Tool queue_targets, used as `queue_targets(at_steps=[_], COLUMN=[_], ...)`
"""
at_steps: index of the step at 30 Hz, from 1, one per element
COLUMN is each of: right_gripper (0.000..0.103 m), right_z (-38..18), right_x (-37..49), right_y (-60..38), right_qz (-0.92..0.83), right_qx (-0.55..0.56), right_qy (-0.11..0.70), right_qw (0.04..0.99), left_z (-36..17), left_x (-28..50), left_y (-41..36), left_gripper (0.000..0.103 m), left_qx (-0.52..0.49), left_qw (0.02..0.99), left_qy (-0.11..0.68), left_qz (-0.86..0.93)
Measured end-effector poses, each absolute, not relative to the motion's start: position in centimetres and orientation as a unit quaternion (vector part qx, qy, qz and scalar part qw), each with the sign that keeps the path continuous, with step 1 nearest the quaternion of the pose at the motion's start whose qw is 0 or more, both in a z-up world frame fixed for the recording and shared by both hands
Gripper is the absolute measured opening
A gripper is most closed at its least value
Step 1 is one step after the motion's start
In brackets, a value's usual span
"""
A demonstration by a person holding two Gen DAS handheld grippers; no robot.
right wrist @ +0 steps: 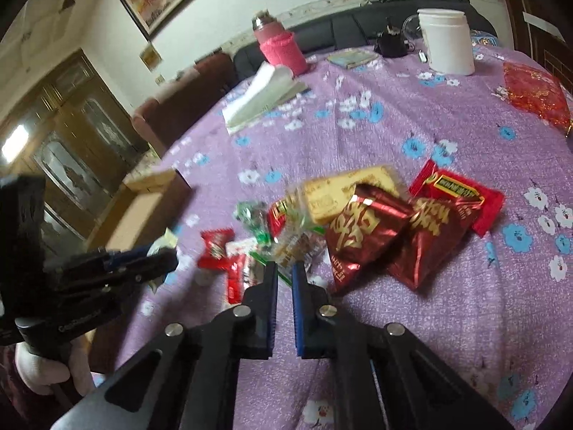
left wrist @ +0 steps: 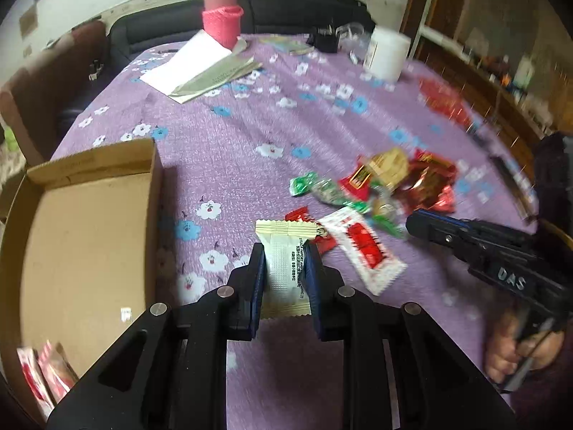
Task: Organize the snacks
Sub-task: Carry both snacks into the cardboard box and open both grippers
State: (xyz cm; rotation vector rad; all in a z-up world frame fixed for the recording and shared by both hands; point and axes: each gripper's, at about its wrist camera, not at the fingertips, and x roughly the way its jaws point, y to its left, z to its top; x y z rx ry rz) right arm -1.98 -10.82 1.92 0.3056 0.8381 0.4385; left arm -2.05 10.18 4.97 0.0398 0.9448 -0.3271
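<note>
In my left gripper (left wrist: pixel 285 263) I hold a white snack packet (left wrist: pixel 284 268), pinched upright between both blue pads, its crimped cream top poking above the fingertips at lower centre of the left wrist view. At lower left of that view sits the cardboard box (left wrist: pixel 89 236), open-topped, with two red-and-white packets (left wrist: pixel 43 380) lying in its near corner. Just beyond my clamped packet, a red-and-white wrapped snack (left wrist: pixel 361 247) lies flat on the purple flowered tablecloth (left wrist: pixel 232 136).

My right gripper (right wrist: pixel 284 276) hangs at lower centre of the right wrist view, its fingers drawn close with only a narrow slit between them and nothing pinched there. Its tips sit just over the near edge of the snack pile (right wrist: pixel 351 222): two dark red foil bags (right wrist: pixel 361 236), a golden packet (right wrist: pixel 343 190), a bright red wrapper (right wrist: pixel 462 193), and green and clear candies, blurred.

Farther back, toward the top of the frame, stand a pink flask (right wrist: pixel 279 43) and a white jar (right wrist: pixel 447 41), with folded papers (right wrist: pixel 261 96) between flask and pile.
</note>
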Motion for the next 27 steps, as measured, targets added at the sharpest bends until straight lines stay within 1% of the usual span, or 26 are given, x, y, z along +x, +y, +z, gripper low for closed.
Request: queue_targets(at_steps=[6, 10, 11, 13, 15, 16, 17, 19, 25, 27], right_gripper=[0.01, 0.01, 0.014, 0.014, 0.031, 0.046, 0.048, 0.048, 0.047, 0.041], right_z=[2.3, 2.0, 2.1, 2.8, 3.2, 3.2, 3.2, 2.7, 1.6, 1.1], right_x=[-1.9, -1.8, -1.9, -2.3, -2.5, -2.5, -2.5, -2.3, -1.1, -0.7], right_y=[-14.0, -14.6, -14.4, -13.6, -12.0, -11.1, -10.3, -8.4, -4.1, -3.0], right_qz=[0.224, 0.228, 0.237, 0.252, 0.257, 0.255, 0.251, 0.246, 0.212, 0.191], right_qx=[0.234, 0.256, 0.255, 0.239, 0.207, 0.191, 0.172, 0.133, 0.064, 0.035], right_qy=[0.387, 0.388, 0.386, 0.375, 0.376, 0.381, 0.386, 0.404, 0.437, 0.445], right_qw=[0.863, 0.855, 0.854, 0.86, 0.866, 0.868, 0.871, 0.871, 0.872, 0.874], left_z=[6.5, 6.4, 6.3, 6.3, 6.6, 6.7, 6.9, 7.3, 7.6, 7.7], left_x=[-5.1, -6.1, -6.2, -6.7, -7.3, -7.6, -7.9, -8.5, -10.1, -10.7], left_y=[12.7, 14.7, 15.2, 15.9, 16.4, 16.7, 16.9, 17.6, 20.2, 21.3], left_gripper=[0.021, 0.021, 0.021, 0.021, 0.021, 0.021, 0.021, 0.021, 0.021, 0.021], left_qx=[-0.055, -0.099, -0.107, -0.119, -0.124, -0.126, -0.129, -0.133, -0.151, -0.157], left_qw=[0.877, 0.873, 0.873, 0.873, 0.874, 0.875, 0.877, 0.88, 0.884, 0.886], left_qy=[0.443, 0.442, 0.441, 0.439, 0.435, 0.432, 0.429, 0.422, 0.411, 0.407], left_qz=[-0.178, -0.18, -0.178, -0.179, -0.177, -0.177, -0.176, -0.174, -0.162, -0.156])
